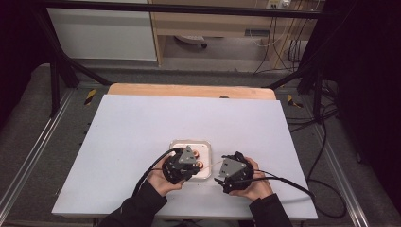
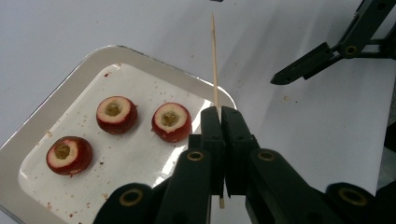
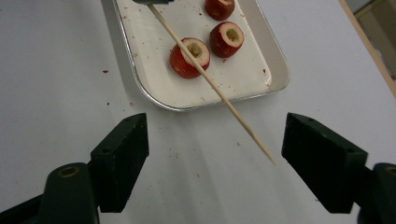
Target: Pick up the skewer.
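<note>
**Skewer pinched in left jaws, right jaws wide open around the tip**

Hard-to-see stuff first. In the high view both grippers sit w/ their backs to the camera, so the jaws themselves are hidden under the grey plates and hands. The tray [image 1: 206, 144] is partly covered by the left gripper [image 1: 181, 165], and the fruit on it is just a couple of reddish specks there. The skewer is only a faint thin line btw the two grippers in that view. In the right gripper view the far end of the skewer [image 3: 212, 84] runs up to the top edge, where a dark bit of the other gripper is cut off. One fruit piece is clipped by the top edge there too.

Now the jaws. Left gripper [image 2: 219, 116]: closed tight on the skewer [image 2: 215, 60], pads pressed together w/ the stick between them. It sticks out ahead over the bench [image 2: 303, 140], and a short stub pokes out below the pads. Right gripper [image 3: 215, 144]: jaws stand wide apart, nothing pinched. The pointed skewer tip hangs btw them, closer to the right-hand pad, touching neither afaict.

Tray sits on the bench near its front edge, just beside the left gripper. Three cored red fruit pieces [image 2: 171, 121] lie on it, cut side up, apart from each other.
</note>
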Action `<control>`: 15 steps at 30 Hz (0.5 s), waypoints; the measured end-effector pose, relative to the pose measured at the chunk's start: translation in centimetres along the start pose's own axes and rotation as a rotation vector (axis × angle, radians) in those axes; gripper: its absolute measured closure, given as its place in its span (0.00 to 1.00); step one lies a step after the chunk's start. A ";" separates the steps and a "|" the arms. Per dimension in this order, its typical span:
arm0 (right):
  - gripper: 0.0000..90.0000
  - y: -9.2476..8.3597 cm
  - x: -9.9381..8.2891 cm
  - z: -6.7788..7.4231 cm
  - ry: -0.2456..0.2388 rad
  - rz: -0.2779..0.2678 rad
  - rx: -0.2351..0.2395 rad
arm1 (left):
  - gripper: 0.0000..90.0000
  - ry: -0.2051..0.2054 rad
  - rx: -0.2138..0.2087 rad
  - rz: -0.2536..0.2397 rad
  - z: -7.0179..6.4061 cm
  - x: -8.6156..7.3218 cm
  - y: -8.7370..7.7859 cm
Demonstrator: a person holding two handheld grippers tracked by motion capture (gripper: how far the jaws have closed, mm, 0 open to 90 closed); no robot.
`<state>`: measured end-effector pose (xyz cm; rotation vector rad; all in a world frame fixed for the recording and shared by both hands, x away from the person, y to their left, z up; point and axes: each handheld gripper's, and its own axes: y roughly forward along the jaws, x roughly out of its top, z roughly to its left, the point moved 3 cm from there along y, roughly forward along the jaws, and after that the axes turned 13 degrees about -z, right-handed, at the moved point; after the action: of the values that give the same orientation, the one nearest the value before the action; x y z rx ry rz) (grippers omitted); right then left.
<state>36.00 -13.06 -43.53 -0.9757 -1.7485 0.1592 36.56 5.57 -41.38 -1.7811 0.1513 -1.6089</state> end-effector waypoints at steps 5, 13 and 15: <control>0.36 0.1 0.0 0.2 -0.062 -0.009 0.011 | 0.98 0.018 -0.019 0.015 -0.6 0.4 0.7; 0.53 0.2 -0.3 0.7 -0.204 0.004 0.048 | 0.98 0.040 -0.043 0.035 -1.4 0.9 1.6; 0.56 0.2 -0.4 0.9 -0.218 0.009 0.059 | 0.98 0.044 -0.049 0.040 -1.5 1.0 1.8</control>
<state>35.38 -12.91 -44.35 -0.9513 -1.9265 0.3323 36.03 3.08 -41.68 -1.7689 0.2478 -1.6297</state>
